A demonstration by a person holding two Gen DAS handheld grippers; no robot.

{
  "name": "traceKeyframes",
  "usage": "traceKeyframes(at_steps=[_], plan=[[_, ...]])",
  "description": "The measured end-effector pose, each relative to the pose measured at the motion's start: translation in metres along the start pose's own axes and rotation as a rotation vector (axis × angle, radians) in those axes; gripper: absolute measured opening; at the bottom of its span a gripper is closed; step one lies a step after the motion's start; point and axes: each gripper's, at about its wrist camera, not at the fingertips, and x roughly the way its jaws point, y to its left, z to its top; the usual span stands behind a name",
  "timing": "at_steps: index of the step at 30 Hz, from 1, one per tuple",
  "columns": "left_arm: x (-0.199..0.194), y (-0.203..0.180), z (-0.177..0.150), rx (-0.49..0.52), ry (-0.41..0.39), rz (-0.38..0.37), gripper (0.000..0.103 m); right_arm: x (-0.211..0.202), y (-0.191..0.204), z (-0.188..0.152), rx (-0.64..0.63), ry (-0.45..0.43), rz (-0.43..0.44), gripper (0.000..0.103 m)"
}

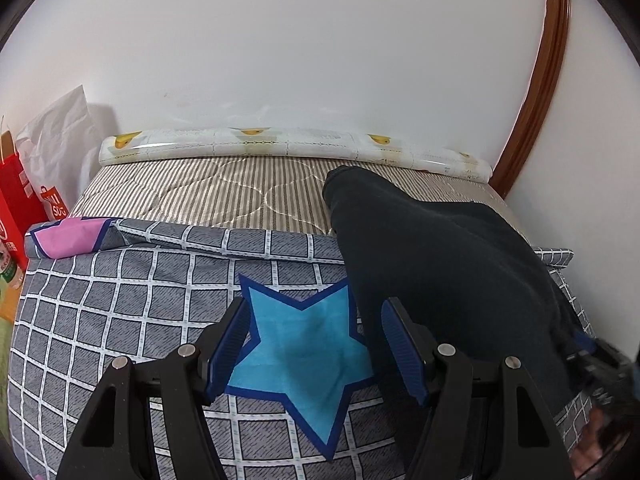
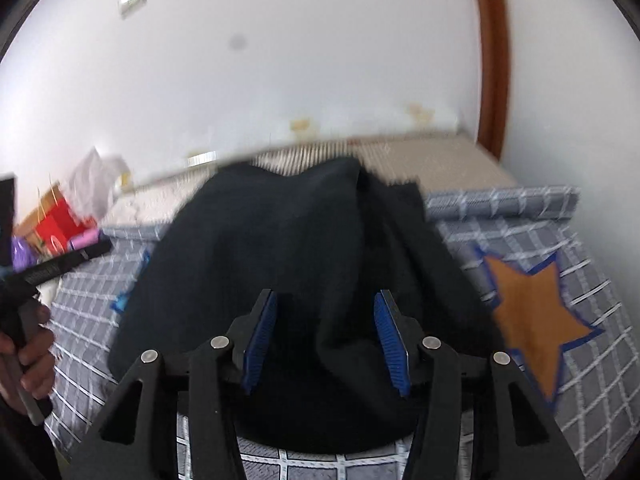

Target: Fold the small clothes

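Bedding fills both views: a grey sheet [image 1: 120, 300] with a white grid, printed with a blue star [image 1: 304, 352], an orange star [image 2: 536, 316] and a pink patch [image 1: 68, 236], spread over a striped, quilted mattress [image 1: 224, 192] against a plain white wall [image 1: 320, 48]. A brown wooden frame [image 1: 548, 80] curves up the wall at the right.

On the sheet lies the dark garment [image 2: 280, 248], soft, matt and loosely bunched into folds; its far end reaches onto the mattress. In the left view it covers the blue star's right point.

A glossy roll [image 1: 288, 146] with yellow motifs lies along the wall. A red paper bag [image 1: 12, 200] and a white plastic bag [image 1: 60, 136] stand at the bed's left edge.

The left gripper [image 1: 316, 344], black with ribbed blue pads, stands open over the blue star, its right finger just beside the garment's edge. The right gripper [image 2: 326, 340] is parted above the garment with nothing pressed between its pads. A hand [image 2: 28, 356] holds the left gripper's handle at the right view's left edge.
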Motion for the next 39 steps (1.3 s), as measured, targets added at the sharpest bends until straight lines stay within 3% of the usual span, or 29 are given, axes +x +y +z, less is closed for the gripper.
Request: traceKeyframes(at_steps=[2, 3, 4, 11, 14, 16, 21, 23, 27, 29, 30, 32, 36, 39], plan=[[0.002, -0.003, 0.001, 0.003, 0.004, -0.001, 0.066, 0.013, 0.0, -0.003, 0.003, 0.032, 0.004, 0.045], [0.002, -0.005, 0.001, 0.005, 0.004, -0.003, 0.066, 0.015, -0.001, -0.004, 0.003, 0.027, 0.021, 0.022], [0.002, -0.006, 0.002, 0.006, 0.002, -0.005, 0.066, 0.015, -0.002, -0.004, 0.001, 0.023, 0.043, 0.009], [0.005, -0.02, 0.005, 0.019, -0.008, -0.035, 0.066, -0.025, -0.026, -0.005, 0.074, -0.088, 0.06, 0.006], [0.009, -0.026, 0.004, 0.03, 0.001, -0.043, 0.066, 0.001, -0.025, -0.02, 0.062, 0.009, 0.029, 0.008], [0.009, -0.029, 0.003, 0.044, 0.001, -0.041, 0.066, 0.003, -0.021, -0.024, 0.026, 0.004, -0.006, 0.013], [0.012, -0.03, 0.005, 0.042, -0.001, -0.046, 0.066, -0.025, -0.023, -0.01, -0.01, -0.124, -0.045, 0.054], [0.013, -0.03, 0.006, 0.039, -0.003, -0.048, 0.066, -0.016, -0.029, -0.003, 0.0, -0.102, -0.048, 0.055], [0.012, -0.033, 0.006, 0.047, -0.006, -0.047, 0.066, 0.022, -0.047, -0.004, 0.095, 0.024, 0.036, 0.057], [0.013, -0.035, 0.006, 0.048, -0.005, -0.043, 0.066, 0.03, -0.048, -0.006, 0.104, 0.033, 0.044, 0.056], [0.013, -0.036, 0.006, 0.048, -0.005, -0.042, 0.066, 0.031, -0.049, -0.005, 0.107, 0.034, 0.056, 0.045], [0.013, -0.038, 0.005, 0.048, -0.005, -0.043, 0.066, 0.027, -0.049, -0.002, 0.101, 0.038, 0.137, 0.011], [0.011, -0.045, 0.006, 0.055, -0.011, -0.052, 0.066, -0.001, -0.039, 0.004, 0.014, -0.039, 0.073, 0.009], [0.008, -0.054, 0.008, 0.07, -0.023, -0.06, 0.066, -0.03, -0.052, 0.015, 0.056, -0.108, 0.099, 0.009]])
